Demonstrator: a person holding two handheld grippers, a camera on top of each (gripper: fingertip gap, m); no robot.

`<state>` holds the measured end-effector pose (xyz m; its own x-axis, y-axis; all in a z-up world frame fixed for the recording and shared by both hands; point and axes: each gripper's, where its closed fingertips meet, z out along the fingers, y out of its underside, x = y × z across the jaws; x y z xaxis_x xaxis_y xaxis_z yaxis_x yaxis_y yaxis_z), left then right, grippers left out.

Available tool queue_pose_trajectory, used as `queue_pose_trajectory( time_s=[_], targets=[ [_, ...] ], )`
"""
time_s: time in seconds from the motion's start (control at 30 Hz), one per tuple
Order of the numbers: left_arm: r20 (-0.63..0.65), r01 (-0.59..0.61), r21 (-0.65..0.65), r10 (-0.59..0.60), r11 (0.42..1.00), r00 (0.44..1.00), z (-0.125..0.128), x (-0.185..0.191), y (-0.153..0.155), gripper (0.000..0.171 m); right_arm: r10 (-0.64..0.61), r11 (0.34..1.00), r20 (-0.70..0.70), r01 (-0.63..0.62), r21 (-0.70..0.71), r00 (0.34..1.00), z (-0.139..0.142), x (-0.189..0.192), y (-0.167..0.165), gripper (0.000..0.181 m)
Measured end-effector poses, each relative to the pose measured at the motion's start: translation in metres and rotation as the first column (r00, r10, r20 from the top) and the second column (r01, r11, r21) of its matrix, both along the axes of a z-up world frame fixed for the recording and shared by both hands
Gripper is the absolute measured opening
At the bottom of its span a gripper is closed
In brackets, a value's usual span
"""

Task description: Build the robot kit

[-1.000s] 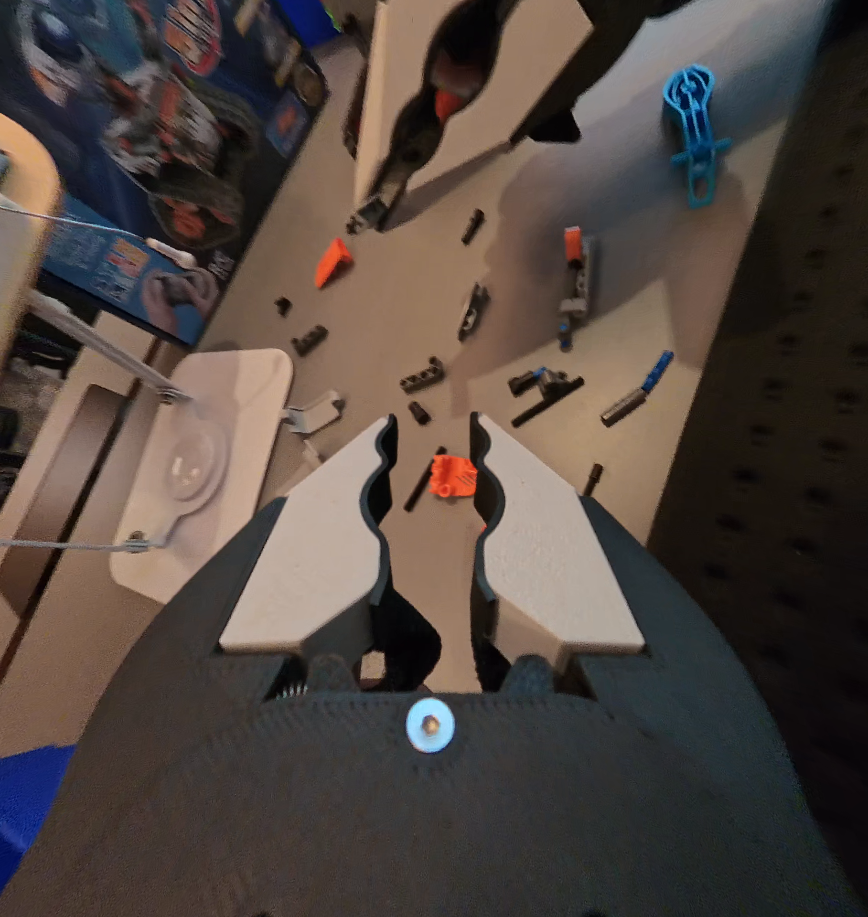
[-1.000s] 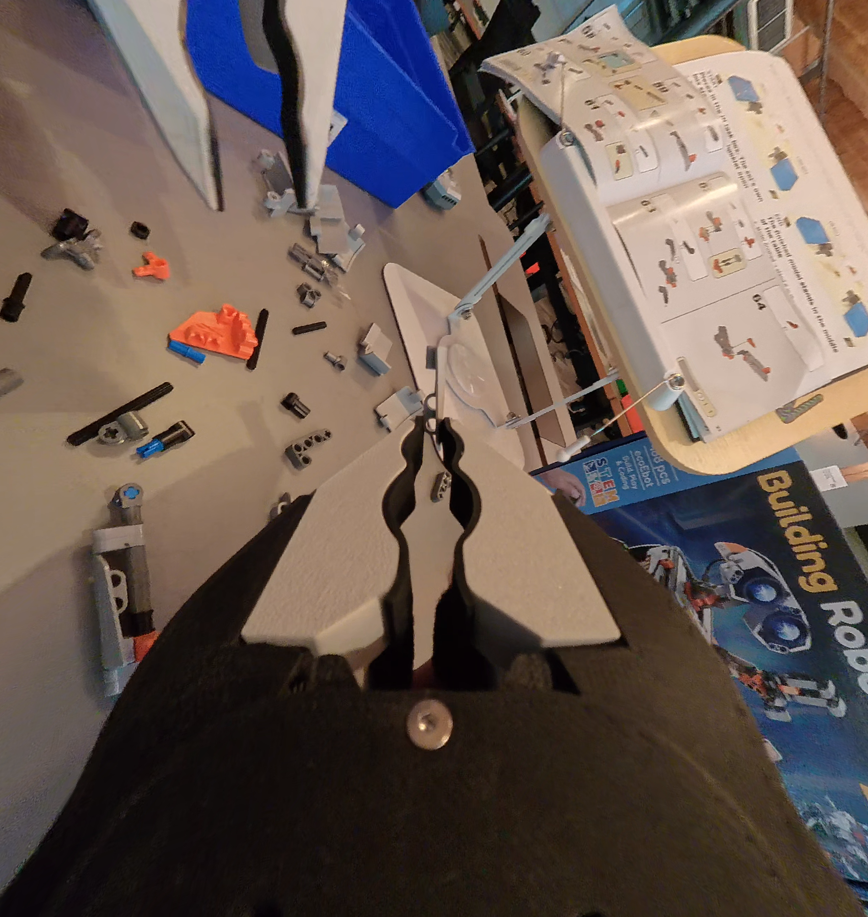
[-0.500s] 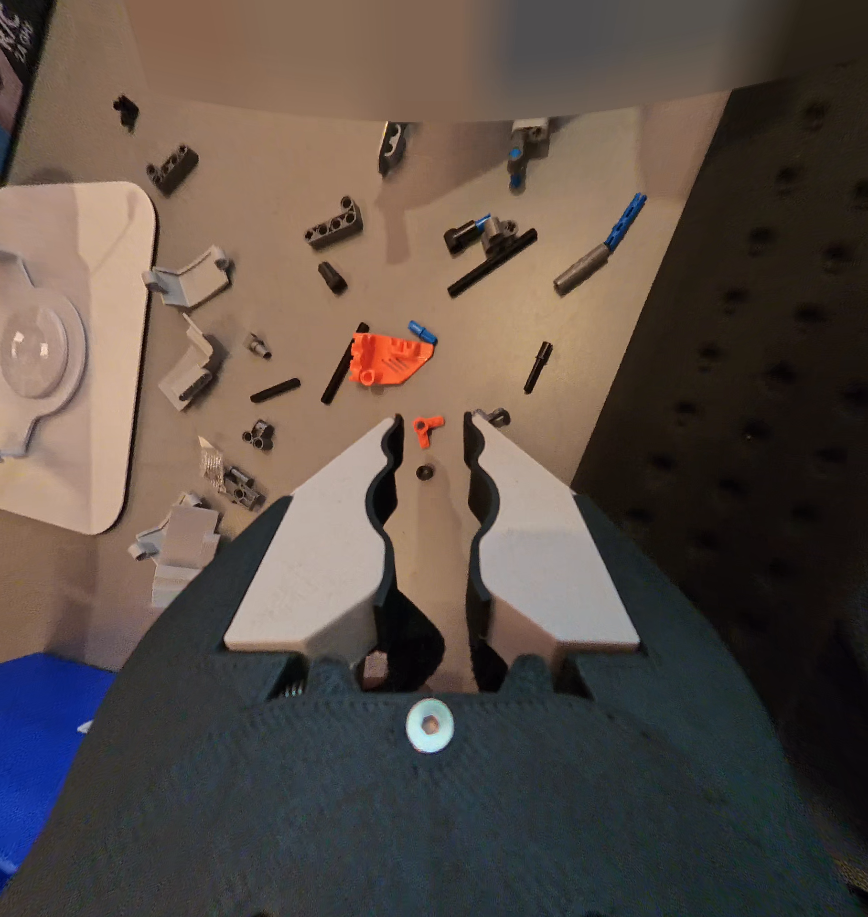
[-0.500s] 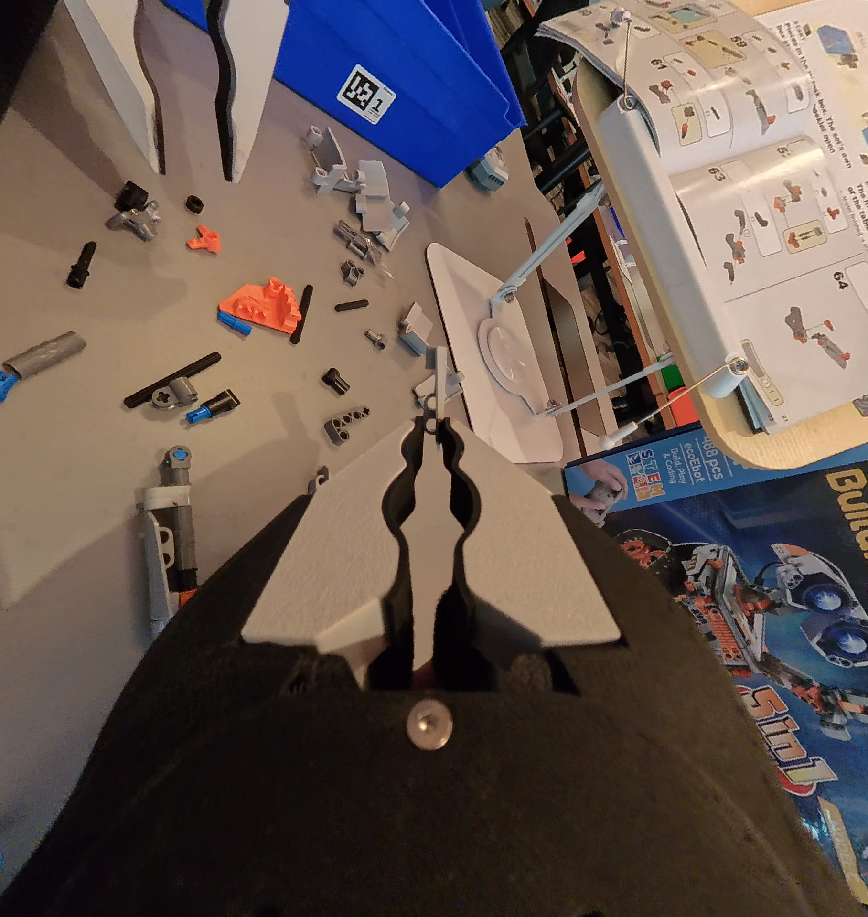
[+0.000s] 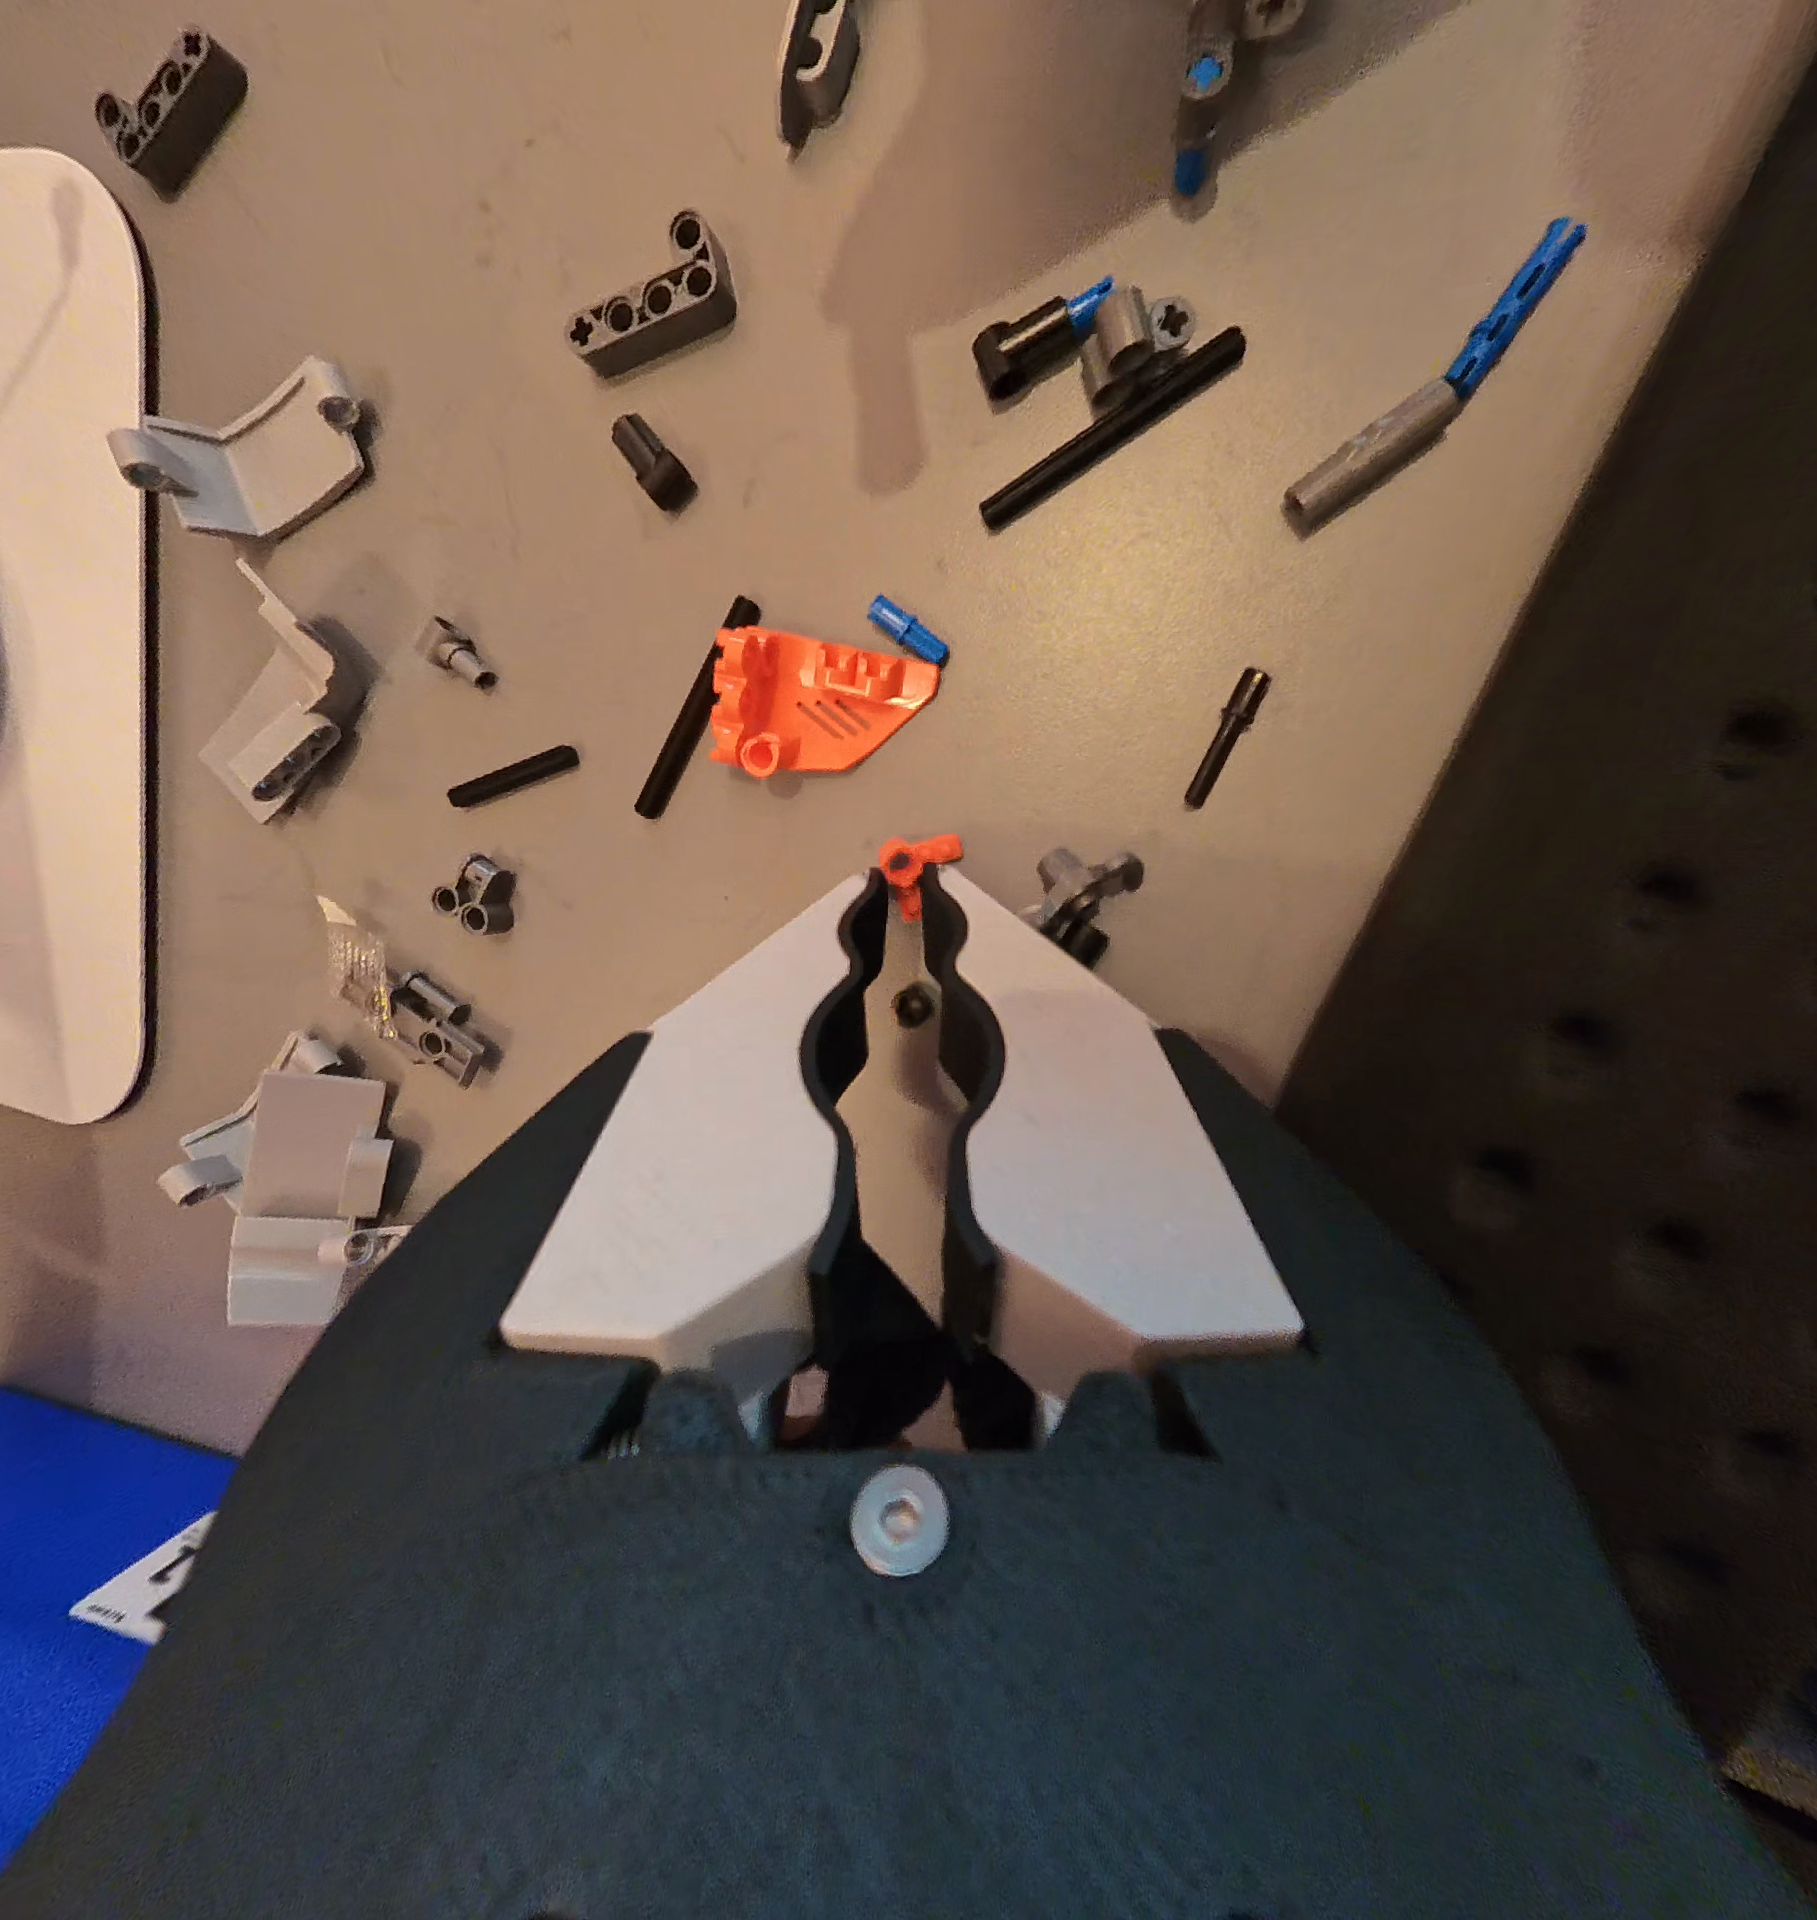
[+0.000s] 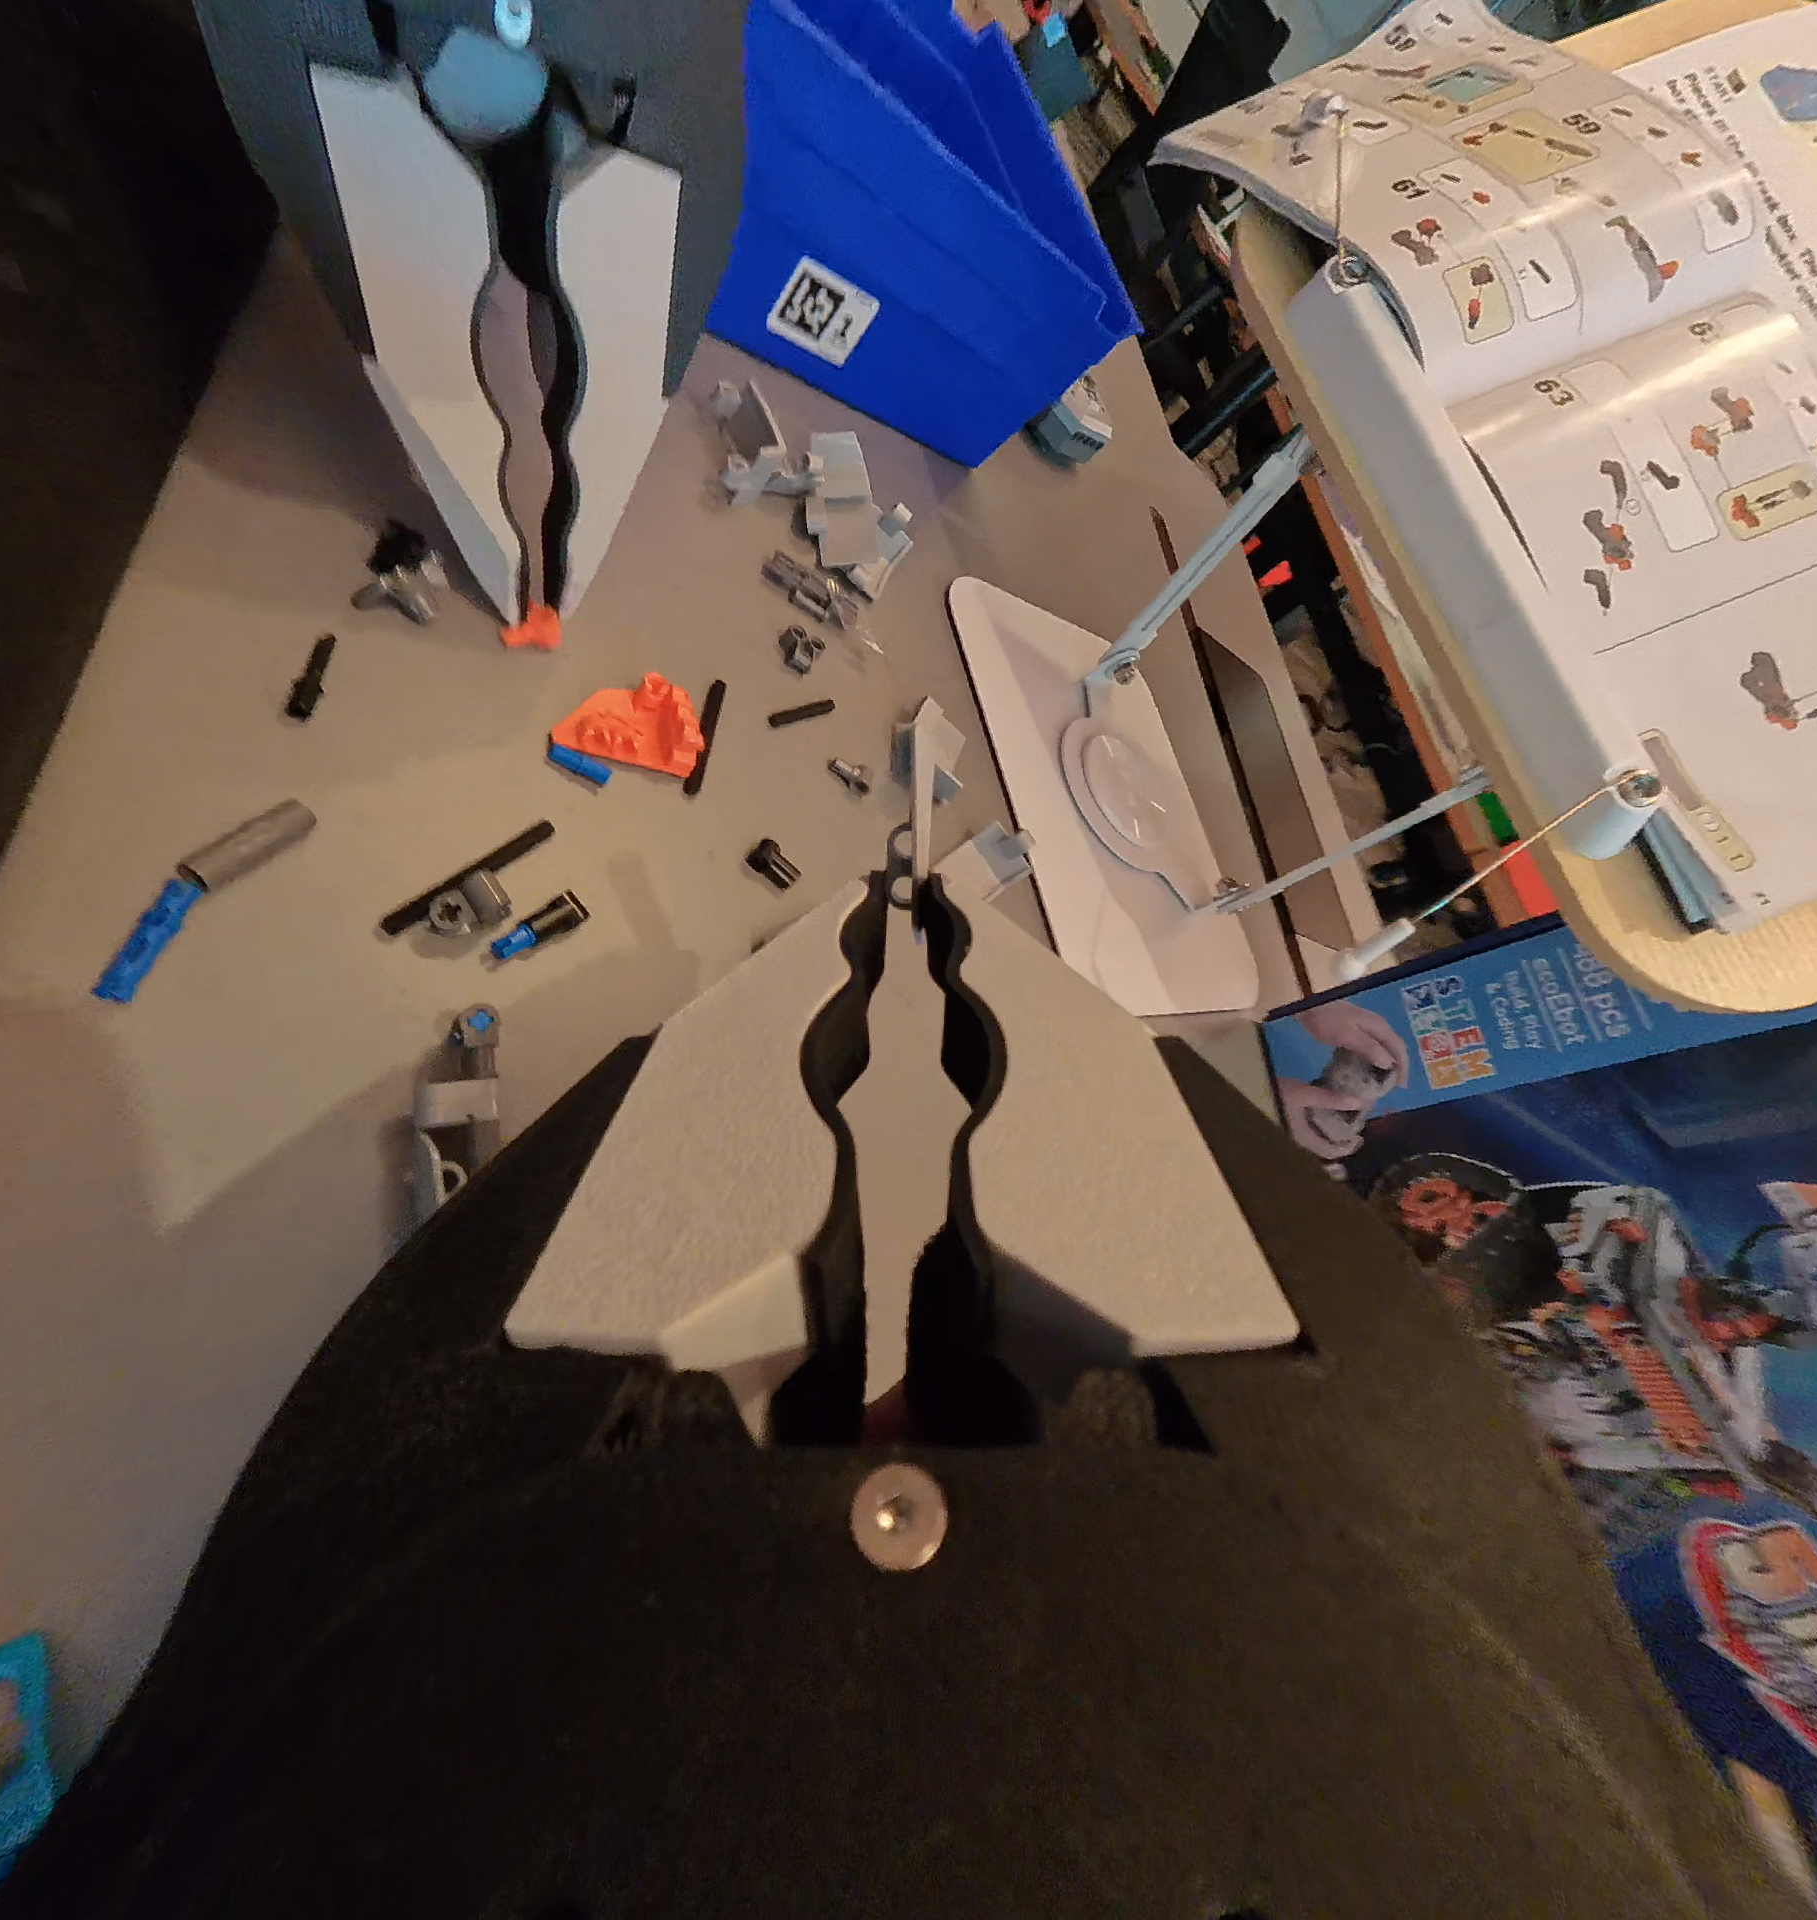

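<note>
Already the left gripper (image 5: 909,883) jaws pinch a tiny orange piece (image 5: 914,868) only at their tips, so it may twist free, while the right gripper (image 6: 909,894) jaws nip a thin grey part (image 6: 919,821) pointing to 12 o'clock.

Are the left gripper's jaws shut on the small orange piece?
Yes. The left gripper pinches the small orange piece at its tips, on the table.

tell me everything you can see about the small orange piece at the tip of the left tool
The small orange piece is a tiny bright orange plastic connector: a round hub with short stubs sticking out at an angle. It sits pinched between the tips of the left tool, which has closed on it, low over the grey tabletop. In the right wrist view it shows as an orange nub at those tips, at or just above the surface.
</note>
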<state>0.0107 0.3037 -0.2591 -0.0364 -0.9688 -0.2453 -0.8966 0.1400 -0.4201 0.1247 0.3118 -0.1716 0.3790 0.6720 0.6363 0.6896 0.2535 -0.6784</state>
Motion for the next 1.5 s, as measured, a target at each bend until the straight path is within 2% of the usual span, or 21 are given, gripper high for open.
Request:
queue_pose_trajectory(
  time_s=[0.17, 0.47, 0.63, 0.73, 0.9, 1.33, 1.5],
  targets=[
    [0.072, -0.045, 0.005, 0.045, 0.999, 0.996, 0.002, 0.008, 0.004, 0.005, 0.003, 0.984, -0.266, -0.051, -0.171, 0.964, 0.016, 0.000, -0.001, 0.004],
    [0.285, -0.111, -0.017, 0.112, 0.994, 0.952, 0.032, 0.033, 0.012, 0.004, -0.056, 0.945, -0.464, -0.103, -0.310, 0.884, 0.027, 0.008, 0.005, 0.004],
    [0.226, -0.090, -0.045, 0.098, 0.995, 0.969, 0.018, 0.040, -0.002, 0.004, -0.041, 0.960, -0.398, -0.075, -0.271, 0.917, 0.021, 0.009, 0.005, 0.004],
    [0.215, -0.038, -0.054, 0.049, 0.998, 0.975, 0.010, 0.048, -0.014, 0.004, -0.031, 0.963, -0.375, -0.073, -0.259, 0.926, 0.020, 0.007, 0.004, 0.004],
    [0.189, -0.035, -0.045, 0.043, 0.998, 0.981, 0.001, 0.048, -0.014, 0.005, -0.019, 0.967, -0.338, -0.069, -0.246, 0.941, 0.014, 0.005, 0.002, 0.004],
    [0.204, -0.059, -0.070, 0.072, 0.996, 0.976, 0.000, 0.048, -0.016, 0.004, -0.011, 0.970, -0.290, -0.060, -0.234, 0.957, 0.006, 0.003, 0.002, 0.004],
    [0.207, -0.034, -0.125, 0.060, 0.992, 0.976, 0.001, 0.049, -0.026, 0.012, -0.014, 0.968, -0.294, -0.060, -0.242, 0.956, 0.006, 0.003, 0.002, 0.004]
  ],
)
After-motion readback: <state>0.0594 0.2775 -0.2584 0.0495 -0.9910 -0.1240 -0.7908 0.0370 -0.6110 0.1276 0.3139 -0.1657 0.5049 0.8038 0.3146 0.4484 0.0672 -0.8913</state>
